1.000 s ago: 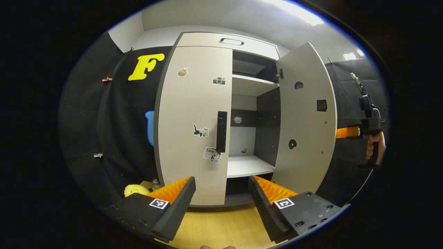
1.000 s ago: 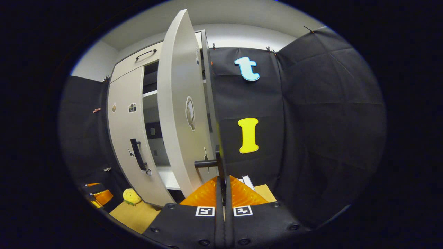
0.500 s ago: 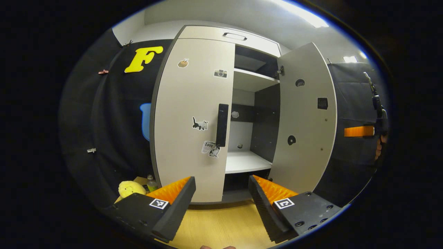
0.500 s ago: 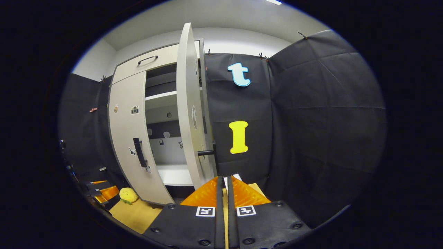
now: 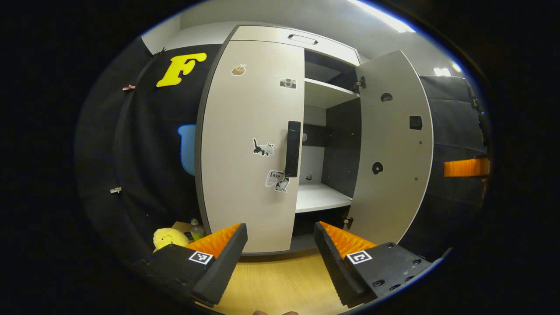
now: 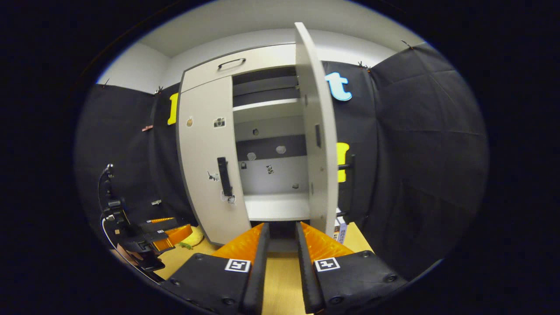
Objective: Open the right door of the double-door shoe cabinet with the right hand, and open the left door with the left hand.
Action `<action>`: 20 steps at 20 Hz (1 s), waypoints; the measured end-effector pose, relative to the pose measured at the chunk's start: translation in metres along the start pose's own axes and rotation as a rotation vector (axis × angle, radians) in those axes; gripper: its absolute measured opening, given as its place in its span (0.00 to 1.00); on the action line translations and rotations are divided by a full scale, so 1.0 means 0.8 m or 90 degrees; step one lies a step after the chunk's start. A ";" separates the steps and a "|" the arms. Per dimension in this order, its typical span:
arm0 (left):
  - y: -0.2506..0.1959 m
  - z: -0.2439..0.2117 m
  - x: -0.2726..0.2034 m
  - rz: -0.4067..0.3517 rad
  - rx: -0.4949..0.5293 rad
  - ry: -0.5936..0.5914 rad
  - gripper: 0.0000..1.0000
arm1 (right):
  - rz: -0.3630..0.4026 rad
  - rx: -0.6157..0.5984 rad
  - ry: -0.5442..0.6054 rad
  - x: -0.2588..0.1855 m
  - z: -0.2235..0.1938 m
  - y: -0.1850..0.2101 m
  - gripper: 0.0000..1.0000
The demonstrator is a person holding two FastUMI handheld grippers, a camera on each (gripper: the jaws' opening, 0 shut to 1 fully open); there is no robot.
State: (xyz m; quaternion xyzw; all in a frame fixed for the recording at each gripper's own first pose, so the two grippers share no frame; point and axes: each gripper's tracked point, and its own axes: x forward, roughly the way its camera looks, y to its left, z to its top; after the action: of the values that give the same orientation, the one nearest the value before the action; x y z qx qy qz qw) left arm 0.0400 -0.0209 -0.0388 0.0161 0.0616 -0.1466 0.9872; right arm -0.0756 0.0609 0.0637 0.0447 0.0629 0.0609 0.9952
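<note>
My left tool (image 5: pixel 280 245), fingers spread and empty, faces the left door's upright handle (image 5: pixel 292 148), straight ahead and above.

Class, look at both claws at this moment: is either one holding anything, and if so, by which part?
Nothing is held. The left claw is open, well short of the closed left door's handle. The right claw is slightly open, off the open right door's handle.

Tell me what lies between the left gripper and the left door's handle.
In the left gripper view, bare wooden floor and open air lie between the open left gripper and the black handle on the closed left door.
</note>
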 end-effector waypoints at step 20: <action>-0.010 0.137 0.156 -0.006 -0.029 -0.038 0.93 | -0.064 -0.025 0.008 0.097 -0.111 -0.002 1.00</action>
State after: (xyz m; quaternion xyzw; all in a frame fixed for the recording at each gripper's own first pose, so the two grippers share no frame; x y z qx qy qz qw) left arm 0.1692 -0.0702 0.0538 -0.0107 0.0356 -0.1505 0.9879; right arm -0.0105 0.0768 -0.0336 0.0215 0.0701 0.0122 0.9972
